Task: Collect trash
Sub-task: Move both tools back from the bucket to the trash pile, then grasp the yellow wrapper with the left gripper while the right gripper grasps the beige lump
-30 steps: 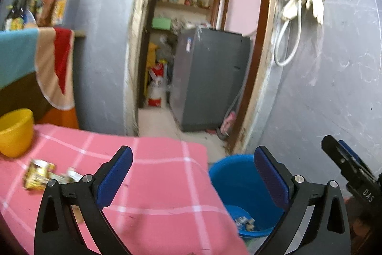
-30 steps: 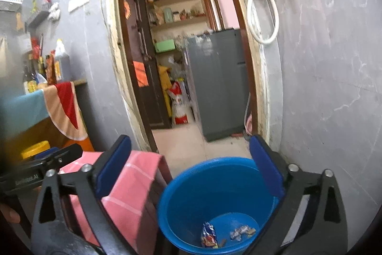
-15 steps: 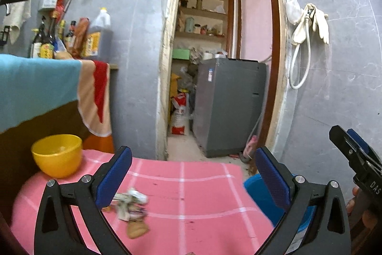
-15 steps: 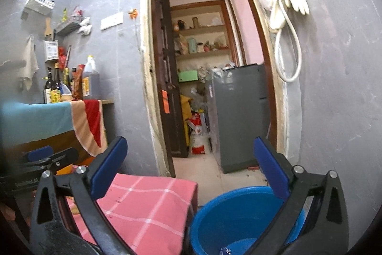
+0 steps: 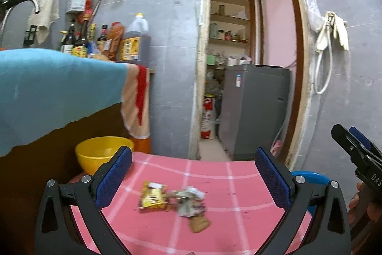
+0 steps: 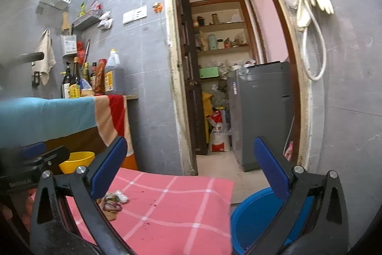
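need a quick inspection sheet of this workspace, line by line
surface: pink checked tablecloth over a low table.
job's things: yellow snack wrapper beside crumpled paper scraps on the cloth; round blue plastic bin on the floor past the table's edge.
clutter: yellow plastic bowl at the far corner.
grippers: left gripper open, empty, above the trash; right gripper open, empty.
cables: white hose loop hanging on the wall.
surroundings: sauce bottles on a counter, grey appliance through the doorway.
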Demonstrator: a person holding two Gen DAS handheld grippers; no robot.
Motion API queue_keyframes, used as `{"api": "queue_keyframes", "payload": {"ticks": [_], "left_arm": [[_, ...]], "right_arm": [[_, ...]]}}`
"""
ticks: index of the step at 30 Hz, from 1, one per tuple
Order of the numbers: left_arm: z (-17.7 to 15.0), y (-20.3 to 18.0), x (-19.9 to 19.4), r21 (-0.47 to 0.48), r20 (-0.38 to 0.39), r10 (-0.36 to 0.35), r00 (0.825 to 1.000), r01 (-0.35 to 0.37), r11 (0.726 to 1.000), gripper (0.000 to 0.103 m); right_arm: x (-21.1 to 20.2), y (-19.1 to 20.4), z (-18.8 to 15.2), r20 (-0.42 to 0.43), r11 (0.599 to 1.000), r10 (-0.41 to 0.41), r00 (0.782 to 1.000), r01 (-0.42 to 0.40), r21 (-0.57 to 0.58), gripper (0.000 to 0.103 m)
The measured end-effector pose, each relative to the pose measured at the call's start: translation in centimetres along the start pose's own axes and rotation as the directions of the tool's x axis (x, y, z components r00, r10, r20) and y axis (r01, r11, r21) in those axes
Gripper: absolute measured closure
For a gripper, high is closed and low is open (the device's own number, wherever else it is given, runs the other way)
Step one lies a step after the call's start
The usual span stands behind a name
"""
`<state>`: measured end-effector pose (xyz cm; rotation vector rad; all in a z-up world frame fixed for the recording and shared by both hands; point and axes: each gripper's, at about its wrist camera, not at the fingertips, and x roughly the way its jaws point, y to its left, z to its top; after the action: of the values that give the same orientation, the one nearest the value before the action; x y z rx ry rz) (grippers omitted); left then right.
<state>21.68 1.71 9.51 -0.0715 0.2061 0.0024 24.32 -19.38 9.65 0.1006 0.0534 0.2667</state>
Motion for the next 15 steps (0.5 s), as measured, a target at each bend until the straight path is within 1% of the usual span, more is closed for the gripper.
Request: {"api": "queue_keyframes", "payload": {"ticks": [4,7,11,14,15], "left_arm": [[-0.6,2.0,-0.2,-0.008,-0.018,0.036,0.999,-0.036,0.999,0.002],[-1.4,4.1,0.0,-0.020,-0.052,0.037,0.998,-0.038,0.999,0.002],[-2.5,6.3,0.6,-0.023,-0.102,0.051,0.993,-0.054,0.998,0.002],[-3.2,7.8,1.4,-0.042,-0.151,0.048,0.987,-0.054,0.998,0.002],[-3.5,8.3,1.8,-0.055,-0.173,0.039,0.984,-0.049,0.997,0.002]], "right_arm": [[1.0,1.6,-0.7,-0.035,0.999,0.036,0.999,-0.036,-0.013,0.000],[2.1,2.8,-1.2,-0.083,0.998,0.066,0.994,-0.068,-0.018,0.000],[4.0,4.2,-2.4,-0.177,0.994,0.102,0.979,-0.106,-0.010,0.000],[5.4,5.0,-3.4,-0.250,0.993,0.112,0.962,-0.120,-0.015,0.000],[6.1,5.4,-3.8,-0.285,0.992,0.117,0.951,-0.128,-0.019,0.000]]}}
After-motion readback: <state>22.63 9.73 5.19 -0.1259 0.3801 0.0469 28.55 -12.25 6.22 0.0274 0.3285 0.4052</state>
